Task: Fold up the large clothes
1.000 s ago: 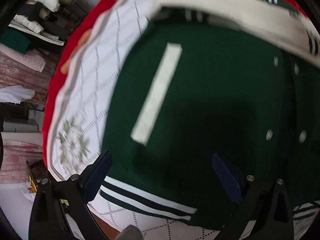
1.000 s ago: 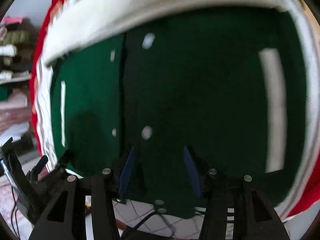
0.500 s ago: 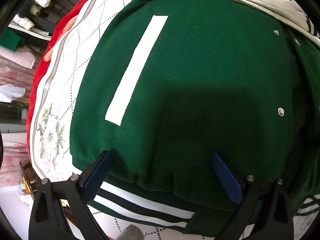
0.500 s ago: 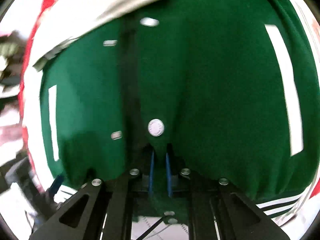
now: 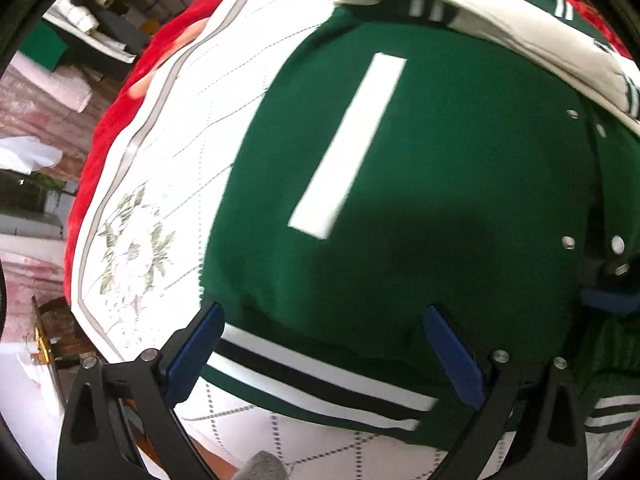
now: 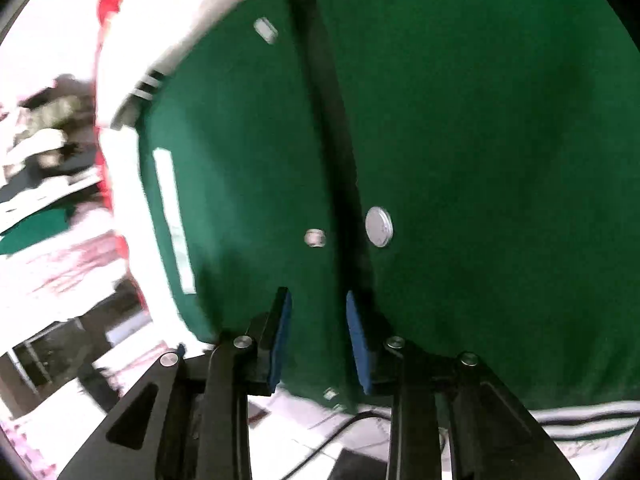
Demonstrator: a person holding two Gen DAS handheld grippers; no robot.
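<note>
left wrist view: the green jacket point(image 5: 420, 200) lies spread flat on a white quilted bedspread point(image 5: 168, 168) with a red blanket point(image 5: 104, 128) under it at the far left edge of the bed. the striped hem point(image 5: 320, 384) sits at the near edge, a cream sleeve point(image 5: 520, 44) is already laid across the top, and one white pocket strip point(image 5: 348, 144) shows. the left gripper point(image 5: 324, 356) hovers over the hem with its jaws spread wide, nothing pinched. i count four snaps along the placket at the right, and the blue tip of the other gripper shows beside them

right wrist view: the picture is blurred. the right gripper point(image 6: 318, 340) sits at the hem end of the dark placket point(image 6: 332, 128), its jaws opening, green cloth running between the pads, but they do not look pressed on it. one large snap point(image 6: 378, 226) and one small snap point(image 6: 315, 237) sit just ahead, two more farther up; one pocket strip point(image 6: 174, 220) shows at the left

judgement: the fold is early to middle. one sleeve looks folded in, the body is still full length, so the lengthwise and crosswise folds remain
</note>
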